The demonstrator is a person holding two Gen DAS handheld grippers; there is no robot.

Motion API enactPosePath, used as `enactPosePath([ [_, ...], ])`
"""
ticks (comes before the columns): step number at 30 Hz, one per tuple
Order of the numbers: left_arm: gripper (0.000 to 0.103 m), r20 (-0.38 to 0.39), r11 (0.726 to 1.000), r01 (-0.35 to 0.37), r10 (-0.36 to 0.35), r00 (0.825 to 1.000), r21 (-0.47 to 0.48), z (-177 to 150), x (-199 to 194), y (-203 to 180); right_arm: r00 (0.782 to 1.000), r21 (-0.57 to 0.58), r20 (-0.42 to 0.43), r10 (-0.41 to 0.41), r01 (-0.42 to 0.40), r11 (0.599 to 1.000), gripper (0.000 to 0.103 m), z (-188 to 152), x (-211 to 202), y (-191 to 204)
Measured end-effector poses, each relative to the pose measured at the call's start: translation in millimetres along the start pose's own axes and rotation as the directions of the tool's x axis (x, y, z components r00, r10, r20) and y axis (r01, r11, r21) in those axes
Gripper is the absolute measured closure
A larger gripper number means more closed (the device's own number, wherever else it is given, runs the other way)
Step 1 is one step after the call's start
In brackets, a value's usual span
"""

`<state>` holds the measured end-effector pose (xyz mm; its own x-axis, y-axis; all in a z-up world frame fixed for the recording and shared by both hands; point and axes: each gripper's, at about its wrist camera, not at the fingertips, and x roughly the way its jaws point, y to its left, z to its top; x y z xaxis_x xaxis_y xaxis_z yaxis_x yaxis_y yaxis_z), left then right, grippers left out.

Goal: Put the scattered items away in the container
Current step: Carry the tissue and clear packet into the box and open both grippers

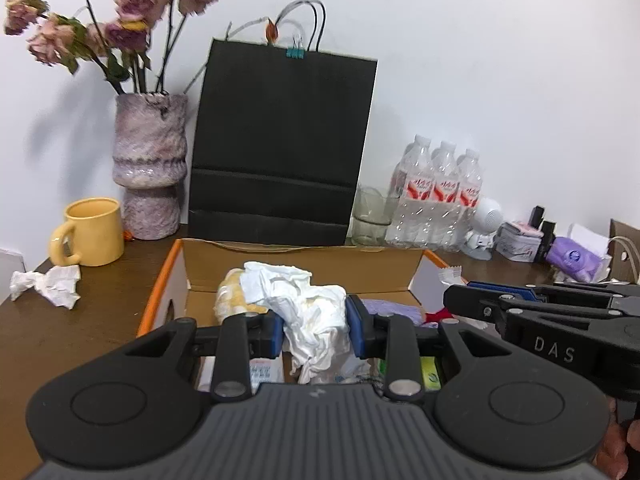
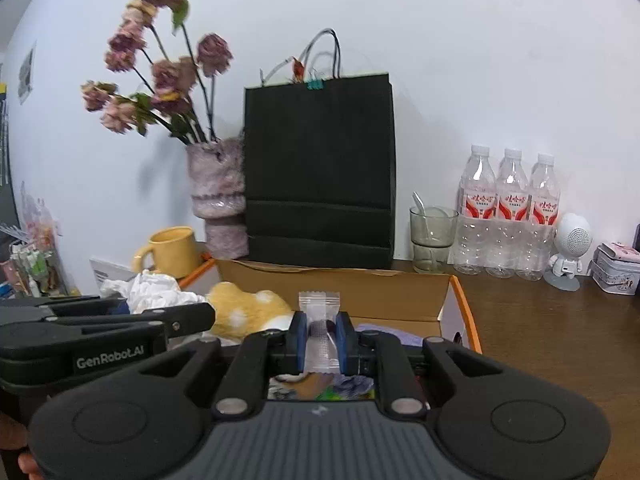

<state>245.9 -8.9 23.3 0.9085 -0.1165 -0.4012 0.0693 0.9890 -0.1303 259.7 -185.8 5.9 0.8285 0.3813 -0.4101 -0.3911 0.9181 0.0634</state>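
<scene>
An open cardboard box (image 1: 304,264) with orange edges sits on the brown table; it also shows in the right wrist view (image 2: 340,288). My left gripper (image 1: 316,328) is shut on a crumpled white tissue (image 1: 308,308) above the box. My right gripper (image 2: 322,340) is shut on a small clear candy wrapper (image 2: 320,320) over the box; it shows from the side in the left wrist view (image 1: 520,304). A yellow plush toy (image 2: 248,312) and a purple item (image 1: 392,308) lie inside the box. Another crumpled tissue (image 1: 48,284) lies on the table left of the box.
A yellow mug (image 1: 92,232), a purple vase with dried roses (image 1: 150,168) and a black paper bag (image 1: 280,148) stand behind the box. A glass (image 1: 370,216), three water bottles (image 1: 440,192), a white figurine (image 2: 568,252), a tin (image 2: 616,268) and a purple pack (image 1: 576,258) stand at the right.
</scene>
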Motion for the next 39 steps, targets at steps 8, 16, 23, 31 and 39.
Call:
enactPosePath([
  [8,0.072,-0.04,1.0,-0.001,0.002,0.999,0.018,1,43,8,0.996,0.036,-0.09,-0.003,0.007,0.999,0.089,-11,48,-24],
  [16,0.018,-0.079,1.0,-0.022,0.023,0.997,0.012,-2,49,10,0.993,0.048,-0.118,-0.02,0.026,0.999,0.073,-14,53,-30],
  [23,0.0,-0.051,0.993,-0.118,0.118,0.992,0.01,6,39,15,0.988,0.068,-0.128,-0.087,0.096,0.993,0.0,-5,45,-43],
  [31,0.0,-0.072,0.991,-0.132,0.133,0.988,0.016,5,43,16,0.987,0.056,-0.14,-0.081,0.09,0.994,0.0,-5,45,-40],
  [39,0.0,-0.074,0.991,-0.132,0.133,0.988,0.018,5,44,15,0.987,0.052,-0.139,-0.086,0.094,0.994,0.0,-5,45,-38],
])
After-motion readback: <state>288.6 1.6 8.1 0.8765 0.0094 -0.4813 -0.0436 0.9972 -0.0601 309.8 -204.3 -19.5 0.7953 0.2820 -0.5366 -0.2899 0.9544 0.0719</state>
